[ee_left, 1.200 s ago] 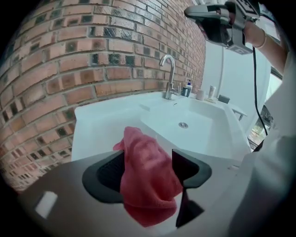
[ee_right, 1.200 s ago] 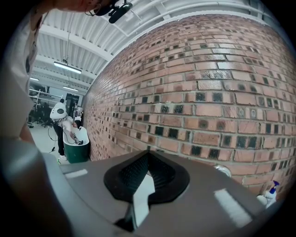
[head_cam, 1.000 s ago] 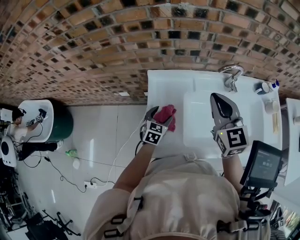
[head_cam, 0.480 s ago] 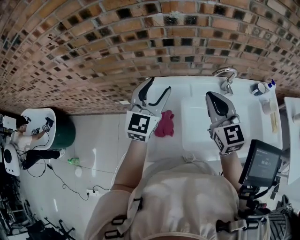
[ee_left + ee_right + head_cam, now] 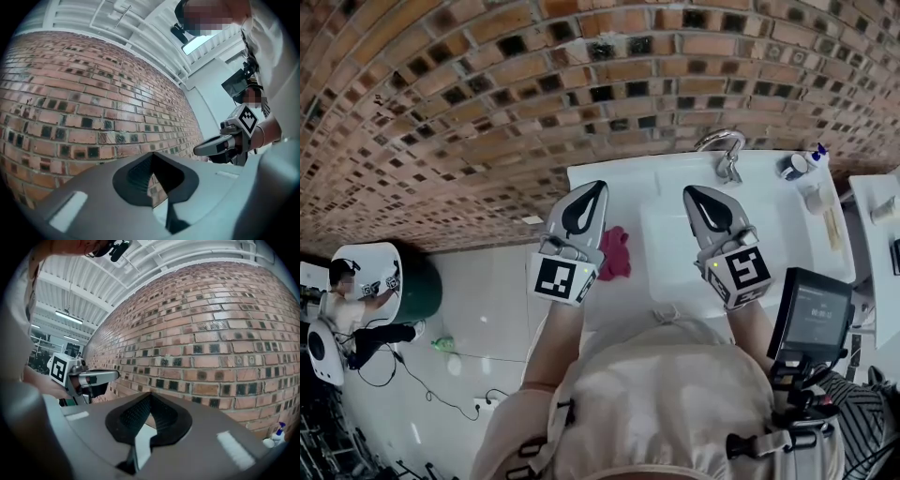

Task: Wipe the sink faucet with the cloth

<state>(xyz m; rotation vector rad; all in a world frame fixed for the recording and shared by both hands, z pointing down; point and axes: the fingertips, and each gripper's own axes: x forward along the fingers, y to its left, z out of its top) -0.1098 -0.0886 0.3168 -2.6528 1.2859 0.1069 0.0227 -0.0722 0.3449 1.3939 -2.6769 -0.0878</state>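
Lying on sink (image 5: 623,187) rim, red cloth (image 5: 614,251), head view only.

cloth (image 5: 615,251): magenta, crumpled, on sink ledge (image 5: 602,187) left of basin (image 5: 666,255) | faucet (image 5: 724,155): chrome, arched, behind basin

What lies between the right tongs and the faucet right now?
Nothing: in the head view only bare white sink shows between the right tongs and the faucet. The cloth lies off to the left.
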